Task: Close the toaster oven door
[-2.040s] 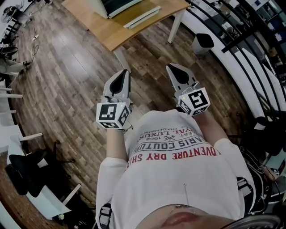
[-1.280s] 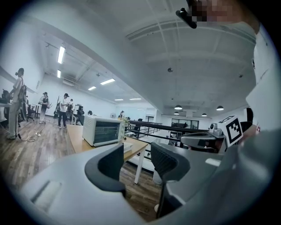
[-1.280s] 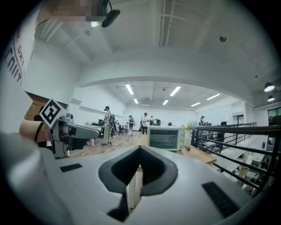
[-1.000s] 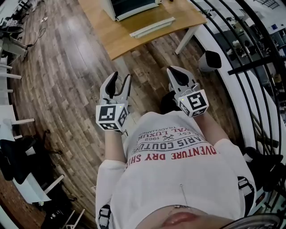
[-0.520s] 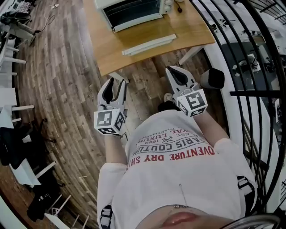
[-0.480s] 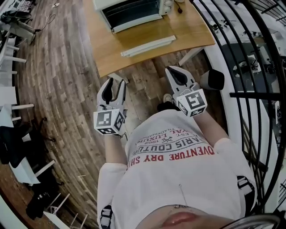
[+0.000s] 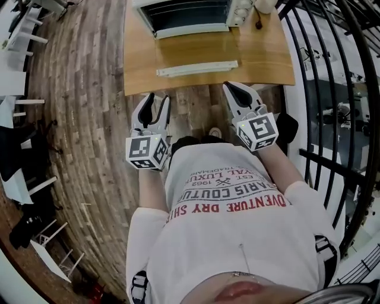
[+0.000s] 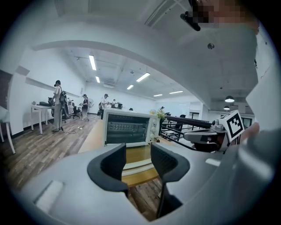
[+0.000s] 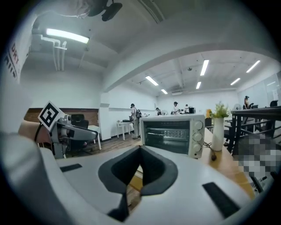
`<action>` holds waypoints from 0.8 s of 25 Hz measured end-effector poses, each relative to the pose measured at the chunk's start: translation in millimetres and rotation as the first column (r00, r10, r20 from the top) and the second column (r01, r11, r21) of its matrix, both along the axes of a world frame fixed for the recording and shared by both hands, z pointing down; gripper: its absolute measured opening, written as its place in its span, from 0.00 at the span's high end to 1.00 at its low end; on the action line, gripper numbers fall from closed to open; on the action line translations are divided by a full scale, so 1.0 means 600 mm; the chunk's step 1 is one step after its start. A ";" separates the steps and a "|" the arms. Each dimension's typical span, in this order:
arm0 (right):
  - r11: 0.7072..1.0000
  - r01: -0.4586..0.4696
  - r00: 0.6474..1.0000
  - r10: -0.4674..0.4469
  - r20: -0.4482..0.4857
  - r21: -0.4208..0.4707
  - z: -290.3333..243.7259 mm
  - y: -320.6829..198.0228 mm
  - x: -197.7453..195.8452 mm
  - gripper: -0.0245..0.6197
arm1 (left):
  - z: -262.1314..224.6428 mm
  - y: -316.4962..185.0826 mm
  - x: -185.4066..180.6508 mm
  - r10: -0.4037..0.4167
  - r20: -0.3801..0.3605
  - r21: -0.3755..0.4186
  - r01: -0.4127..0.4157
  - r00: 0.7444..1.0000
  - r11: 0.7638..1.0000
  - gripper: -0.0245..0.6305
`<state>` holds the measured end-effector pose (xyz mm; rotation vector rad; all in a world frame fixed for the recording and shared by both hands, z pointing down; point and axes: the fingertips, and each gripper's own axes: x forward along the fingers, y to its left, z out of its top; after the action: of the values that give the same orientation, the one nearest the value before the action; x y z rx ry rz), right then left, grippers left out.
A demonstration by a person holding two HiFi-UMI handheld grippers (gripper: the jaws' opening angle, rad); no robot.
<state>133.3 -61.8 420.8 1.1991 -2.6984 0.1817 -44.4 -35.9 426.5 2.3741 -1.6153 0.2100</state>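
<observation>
A white toaster oven (image 7: 190, 15) stands at the far side of a wooden table (image 7: 267, 56). Its glass door hangs open, lying flat toward me, with the white handle bar (image 7: 197, 68) near the table's front edge. Both grippers hover over the floor just short of that edge, not touching anything. My left gripper (image 7: 158, 101) is open and empty; in its own view the toaster oven (image 8: 129, 127) shows past its gripper (image 8: 138, 160). My right gripper (image 7: 231, 88) is shut on nothing, and the toaster oven (image 9: 173, 134) sits ahead of its gripper (image 9: 140, 149).
A black railing (image 7: 332, 89) runs along the right side. A white vase with a plant (image 9: 218, 132) and a power cable stand right of the oven. White desks and chairs (image 7: 24, 178) line the left. People stand far back in the room.
I have come closer to the table, so the oven and its open door now sit just ahead of both grippers. The left jaws have opened; the right stayed shut.
</observation>
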 end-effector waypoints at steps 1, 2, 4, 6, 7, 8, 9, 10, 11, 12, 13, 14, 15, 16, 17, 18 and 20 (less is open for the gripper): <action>1.000 0.010 1.000 -0.010 0.003 -0.005 0.001 -0.006 0.001 0.98 | 0.004 -0.001 0.003 -0.005 0.009 -0.009 0.005 1.000 1.000 0.68; 1.000 0.019 1.000 -0.019 0.006 -0.010 0.002 -0.010 0.000 0.98 | 0.009 -0.003 0.005 -0.009 0.021 -0.018 0.009 1.000 1.000 0.68; 0.999 0.033 0.999 -0.032 0.008 -0.024 0.009 -0.017 -0.003 0.98 | 0.024 -0.006 0.007 -0.015 0.046 -0.046 0.017 0.999 0.999 0.68; 0.998 0.053 0.999 -0.052 0.010 -0.042 0.020 -0.021 -0.008 0.98 | 0.049 -0.015 0.006 -0.018 0.062 -0.090 0.024 0.998 0.996 0.68; 0.996 0.069 0.998 -0.069 0.012 -0.050 0.026 -0.022 -0.011 0.98 | 0.063 -0.020 0.005 -0.021 0.065 -0.110 0.028 0.998 0.994 0.68; 0.995 0.088 0.996 -0.087 0.013 -0.055 0.032 -0.022 -0.015 0.98 | 0.077 -0.025 0.005 -0.025 0.063 -0.127 0.033 0.998 0.991 0.68; 0.993 0.102 0.995 -0.102 0.012 -0.057 0.037 -0.022 -0.018 0.98 | 0.090 -0.031 0.004 -0.030 0.058 -0.143 0.038 0.998 0.989 0.68; 0.992 0.109 0.994 -0.109 0.005 -0.056 0.042 -0.024 -0.020 0.98 | 0.103 -0.036 0.003 -0.034 0.050 -0.156 0.042 0.998 0.987 0.68; 0.993 0.108 0.994 -0.109 -0.007 -0.055 0.046 -0.028 -0.022 0.98 | 0.115 -0.042 0.001 -0.039 0.041 -0.166 0.045 0.998 0.985 0.68; 0.993 0.104 0.994 -0.105 -0.019 -0.054 0.051 -0.032 -0.023 0.98 | 0.126 -0.048 -0.001 -0.043 0.032 -0.175 0.048 0.999 0.983 0.68; 0.993 0.099 0.995 -0.100 -0.026 -0.057 0.056 -0.038 -0.025 0.98 | 0.138 -0.053 -0.003 -0.046 0.024 -0.186 0.050 0.999 0.981 0.68; 0.993 0.096 0.995 -0.098 -0.028 -0.062 0.061 -0.043 -0.027 0.98 | 0.150 -0.058 -0.004 -0.047 0.020 -0.200 0.050 0.999 0.979 0.68; 0.993 0.095 0.995 -0.097 -0.027 -0.071 0.066 -0.048 -0.029 0.98 | 0.162 -0.063 -0.005 -0.044 0.020 -0.215 0.048 0.999 0.975 0.68; 0.992 0.097 0.995 -0.100 -0.027 -0.083 0.071 -0.051 -0.033 0.98 | 0.174 -0.066 -0.005 -0.040 0.023 -0.231 0.044 0.999 0.972 0.68; 0.990 0.099 0.994 -0.103 -0.028 -0.096 0.077 -0.054 -0.036 0.98 | 0.185 -0.070 -0.005 -0.034 0.028 -0.246 0.040 0.999 0.968 0.68; 0.989 0.102 0.994 -0.105 -0.030 -0.109 0.083 -0.056 -0.040 0.98 | 0.198 -0.074 -0.006 -0.030 0.032 -0.261 0.037 0.999 0.965 0.68; 0.986 0.104 0.993 -0.110 -0.035 -0.132 0.097 -0.061 -0.048 0.98 | 0.222 -0.085 -0.007 -0.029 0.029 -0.290 0.036 0.999 0.956 0.68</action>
<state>104.6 -98.5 479.0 1.0074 -2.6601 0.3086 -48.5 -87.0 560.0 2.1282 -1.5141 0.4402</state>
